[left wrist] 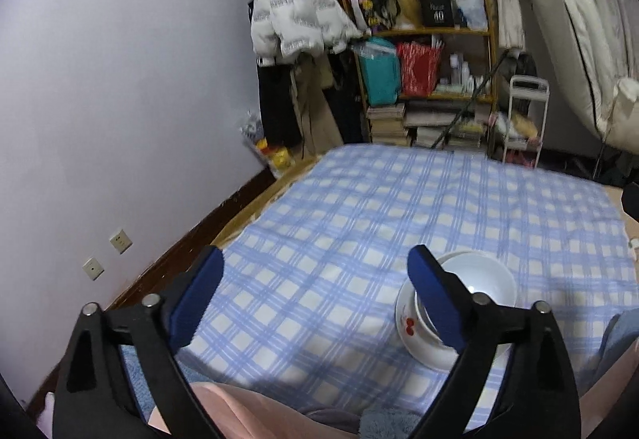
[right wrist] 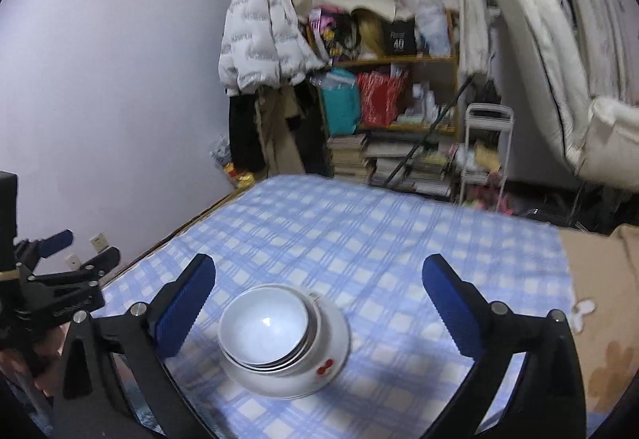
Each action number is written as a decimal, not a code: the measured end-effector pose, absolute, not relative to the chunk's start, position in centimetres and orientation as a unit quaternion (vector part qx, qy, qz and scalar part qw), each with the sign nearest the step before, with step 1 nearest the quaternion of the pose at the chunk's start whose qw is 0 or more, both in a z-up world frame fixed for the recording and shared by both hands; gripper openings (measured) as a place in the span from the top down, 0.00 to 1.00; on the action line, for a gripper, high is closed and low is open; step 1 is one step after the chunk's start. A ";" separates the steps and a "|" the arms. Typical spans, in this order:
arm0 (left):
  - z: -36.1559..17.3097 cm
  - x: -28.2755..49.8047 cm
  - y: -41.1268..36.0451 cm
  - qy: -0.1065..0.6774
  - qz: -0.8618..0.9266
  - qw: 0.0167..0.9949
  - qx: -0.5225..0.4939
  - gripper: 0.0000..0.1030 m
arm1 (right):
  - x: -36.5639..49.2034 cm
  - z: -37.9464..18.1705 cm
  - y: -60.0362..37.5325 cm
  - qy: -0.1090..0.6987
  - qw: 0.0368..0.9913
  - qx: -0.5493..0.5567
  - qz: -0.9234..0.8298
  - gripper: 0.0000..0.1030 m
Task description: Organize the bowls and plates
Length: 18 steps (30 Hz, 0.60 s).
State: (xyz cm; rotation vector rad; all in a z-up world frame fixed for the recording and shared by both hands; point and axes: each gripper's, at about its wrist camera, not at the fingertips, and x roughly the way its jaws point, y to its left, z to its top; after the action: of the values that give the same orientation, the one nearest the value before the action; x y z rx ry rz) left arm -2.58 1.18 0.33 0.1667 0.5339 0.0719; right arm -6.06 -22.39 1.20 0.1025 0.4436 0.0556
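Both tools are hanging w/ jaws spread wide, nothing between the pads. The right gripper (right wrist: pixel 319 287) is hovering above and just behind the stack: white bowls (right wrist: pixel 265 323) nested and sitting on a plate (right wrist: pixel 335 343) w/ a red cherry print, near the front of the blue checked cloth (right wrist: pixel 359 231). In the left wrist view, the left gripper (left wrist: pixel 315 271) is sitting left of the stack (its right finger (left wrist: pixel 435 295) overlapping the bowls).

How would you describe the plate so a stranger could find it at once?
Start at the blue checked cloth; one stack of white dishes sits on it. The plate is the widest, lowest piece, under the nested bowls. Only it bears a small red mark on its rim.
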 end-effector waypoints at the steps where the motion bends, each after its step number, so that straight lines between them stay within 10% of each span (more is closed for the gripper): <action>1: 0.4 -2.9 1.3 0.253 0.037 0.963 0.079 0.08 | -6.4 1.3 -22.5 0.213 0.975 0.051 0.026 0.00; 18: -0.8 -3.7 1.9 0.229 0.035 0.971 0.057 0.07 | -7.8 -0.9 -24.5 0.190 0.980 0.062 -0.007 0.00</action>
State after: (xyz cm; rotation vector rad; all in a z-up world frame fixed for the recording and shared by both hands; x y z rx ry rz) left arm -3.72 1.91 -0.78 0.1149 0.4627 0.0714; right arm -7.77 -24.51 -0.87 0.1242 0.3830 -0.0145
